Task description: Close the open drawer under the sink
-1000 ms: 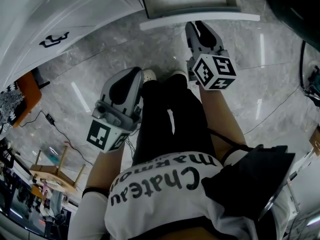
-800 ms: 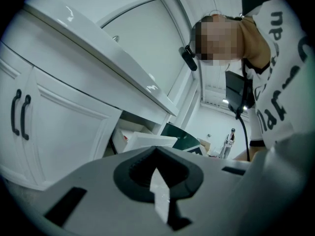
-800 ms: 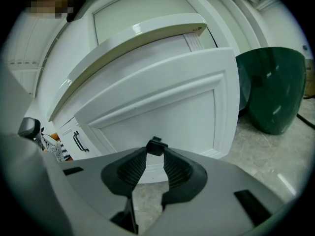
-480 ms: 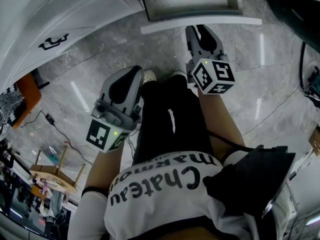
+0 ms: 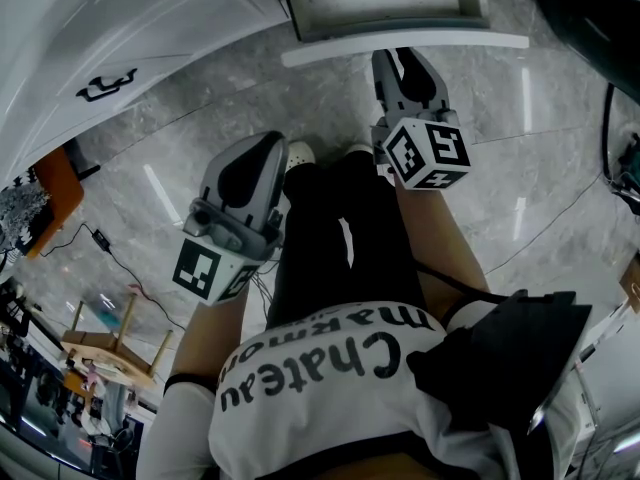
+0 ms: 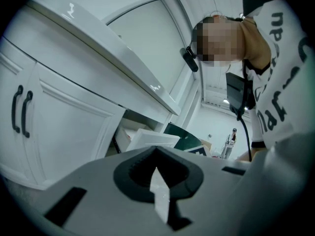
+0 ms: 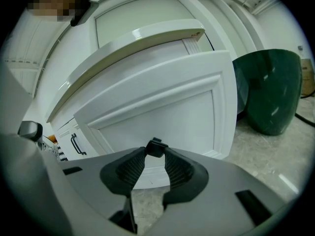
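Observation:
The white drawer (image 5: pixel 400 44) under the counter stands pulled out at the top of the head view, its front panel (image 7: pixel 162 107) filling the right gripper view. A small black knob (image 7: pixel 155 147) on that panel sits between the tips of my right gripper (image 7: pixel 155 149). Its jaws are opening, and the tips lie close on either side of the knob. In the head view the right gripper (image 5: pixel 402 60) points at the panel's edge. My left gripper (image 5: pixel 265 148) hangs lower left, away from the drawer, shut and empty. Its tips (image 6: pixel 156 150) meet, and the drawer (image 6: pixel 147 137) shows beyond them.
White cabinet doors with black handles (image 6: pixel 19 109) run along the left. A dark green bin (image 7: pixel 268 90) stands right of the drawer. My legs in black trousers (image 5: pixel 340 238) are between the grippers. A wooden stool (image 5: pixel 105 343) and a cable (image 5: pixel 100 238) lie on the grey marble floor.
Almost nothing: both grippers keep their places, and the drawer's front edge sits a touch lower in the head view.

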`<state>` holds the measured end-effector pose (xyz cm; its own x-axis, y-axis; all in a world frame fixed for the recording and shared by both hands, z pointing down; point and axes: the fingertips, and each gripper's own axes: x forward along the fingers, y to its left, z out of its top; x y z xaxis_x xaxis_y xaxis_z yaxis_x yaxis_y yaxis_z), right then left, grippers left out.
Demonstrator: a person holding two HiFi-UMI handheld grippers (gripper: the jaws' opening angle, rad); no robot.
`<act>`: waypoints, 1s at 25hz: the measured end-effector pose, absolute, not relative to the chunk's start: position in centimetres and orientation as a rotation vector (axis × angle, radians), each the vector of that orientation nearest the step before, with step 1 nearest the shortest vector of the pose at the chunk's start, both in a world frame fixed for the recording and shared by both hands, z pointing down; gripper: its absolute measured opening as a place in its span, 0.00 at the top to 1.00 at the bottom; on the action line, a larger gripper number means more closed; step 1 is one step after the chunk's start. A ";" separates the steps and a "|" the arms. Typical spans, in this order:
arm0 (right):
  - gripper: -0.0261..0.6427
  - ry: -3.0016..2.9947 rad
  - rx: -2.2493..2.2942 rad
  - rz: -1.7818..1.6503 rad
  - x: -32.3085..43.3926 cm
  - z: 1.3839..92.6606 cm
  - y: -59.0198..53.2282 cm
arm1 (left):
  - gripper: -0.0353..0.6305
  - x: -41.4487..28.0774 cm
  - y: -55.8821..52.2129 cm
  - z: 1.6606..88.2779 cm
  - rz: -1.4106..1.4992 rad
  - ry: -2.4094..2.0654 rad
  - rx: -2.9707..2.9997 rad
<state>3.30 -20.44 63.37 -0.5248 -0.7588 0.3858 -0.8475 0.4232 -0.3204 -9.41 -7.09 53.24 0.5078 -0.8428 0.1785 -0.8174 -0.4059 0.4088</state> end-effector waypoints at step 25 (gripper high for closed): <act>0.77 -2.527 1.415 0.672 2.8 62.0 -24.2 | 0.93 -10.0 -5.8 53.3 -0.095 -1.414 2.305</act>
<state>2.78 -24.16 62.05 -0.5363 -0.7653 0.3560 -0.8410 0.4489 -0.3019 -10.01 -5.81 53.35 0.4771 -0.8634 0.1639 -0.8338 -0.3857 0.3950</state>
